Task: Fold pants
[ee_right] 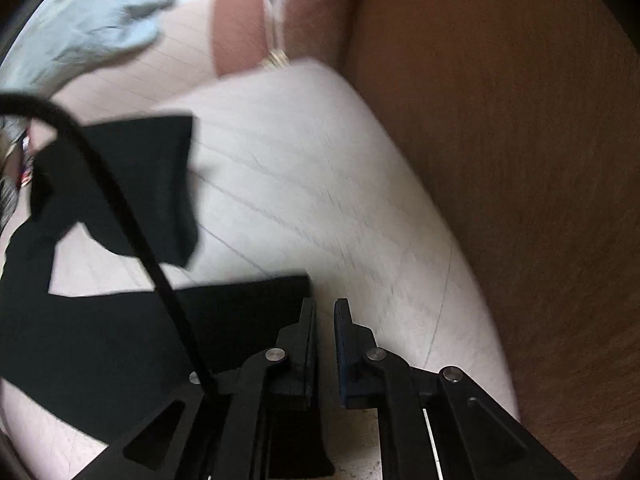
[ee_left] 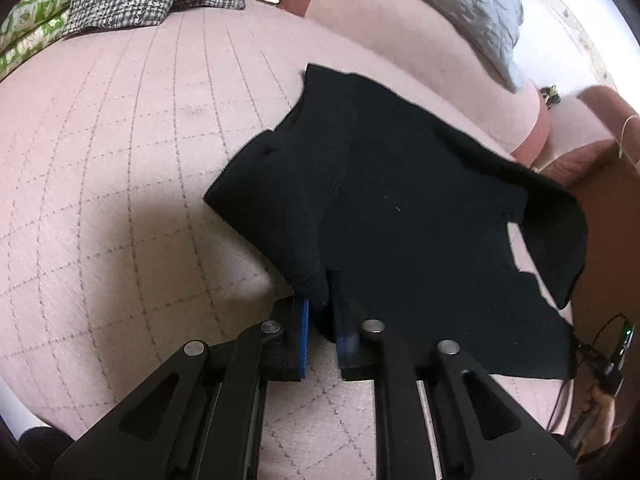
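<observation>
One cable (ee_right: 132,216) crosses the pants (ee_right: 120,328) — wooden board (ee_right: 520,160) alongside.

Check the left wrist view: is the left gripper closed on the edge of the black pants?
Yes, the left gripper has a bunched edge of the black pants pinched between its blue pads.

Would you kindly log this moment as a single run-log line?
task: fold pants | left tool: shut on black pants edge | right tool: shut, gripping nothing visible, beside pants | surface: pink quilted bed
</observation>
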{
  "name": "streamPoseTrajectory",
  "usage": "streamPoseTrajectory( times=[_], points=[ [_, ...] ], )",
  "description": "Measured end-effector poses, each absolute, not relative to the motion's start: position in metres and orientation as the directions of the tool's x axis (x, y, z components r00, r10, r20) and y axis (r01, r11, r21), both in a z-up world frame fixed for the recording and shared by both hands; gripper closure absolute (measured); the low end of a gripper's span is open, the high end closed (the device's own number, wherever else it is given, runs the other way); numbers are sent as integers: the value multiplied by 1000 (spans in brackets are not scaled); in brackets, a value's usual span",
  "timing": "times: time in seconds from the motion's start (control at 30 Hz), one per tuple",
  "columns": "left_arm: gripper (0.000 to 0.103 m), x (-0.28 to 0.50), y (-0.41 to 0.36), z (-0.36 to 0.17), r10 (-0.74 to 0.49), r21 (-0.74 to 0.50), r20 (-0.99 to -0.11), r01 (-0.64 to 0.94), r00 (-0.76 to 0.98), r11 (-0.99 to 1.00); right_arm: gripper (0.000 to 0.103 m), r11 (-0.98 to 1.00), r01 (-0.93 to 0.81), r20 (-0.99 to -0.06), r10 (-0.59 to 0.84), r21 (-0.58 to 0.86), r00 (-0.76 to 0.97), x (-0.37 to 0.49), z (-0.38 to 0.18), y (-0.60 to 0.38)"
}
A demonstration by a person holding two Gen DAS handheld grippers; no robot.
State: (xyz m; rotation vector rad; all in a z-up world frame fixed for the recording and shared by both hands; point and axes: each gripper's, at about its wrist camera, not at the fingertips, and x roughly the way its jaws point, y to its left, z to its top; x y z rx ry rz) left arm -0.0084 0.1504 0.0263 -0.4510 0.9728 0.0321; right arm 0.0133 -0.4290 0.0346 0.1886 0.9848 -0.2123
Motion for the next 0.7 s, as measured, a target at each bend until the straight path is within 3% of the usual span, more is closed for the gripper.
streamPoseTrajectory(
  times=[0.13, 0.23, 0.3, 0.37, 0.47, 0.53, 0.7],
  points=[
    [71, -17, 163, 33, -156, -360, -797, -253, 583, 898, 94, 964, 255, -830, -85, 70, 551, 3, 51, -430],
    [71, -24, 176, 33, -157, -375, -798, -274, 582, 886, 83, 975, 208, -808, -57, 82, 586, -4, 67, -418],
    [71, -27, 180, 38, -137, -359, -799, -282, 585, 890, 65, 983, 156, -778, -22, 98, 628, -10, 76, -406],
    [71, -29, 178, 47, -108, -325, -792, -264, 601, 908, 55, 989, 85, -744, 36, 124, 667, -11, 86, -389],
    [65, -28, 172, 60, -99, -288, -778, -213, 620, 934, 54, 987, -39, -715, 139, 155, 685, -6, 97, -356],
    [51, -24, 165, 65, -105, -275, -773, -181, 625, 944, 54, 981, -119, -707, 194, 155, 680, 8, 101, -326],
    [50, -3, 150, 78, -136, -272, -764, -124, 631, 954, 54, 957, -268, -703, 266, 111, 660, 31, 103, -269]
  ],
)
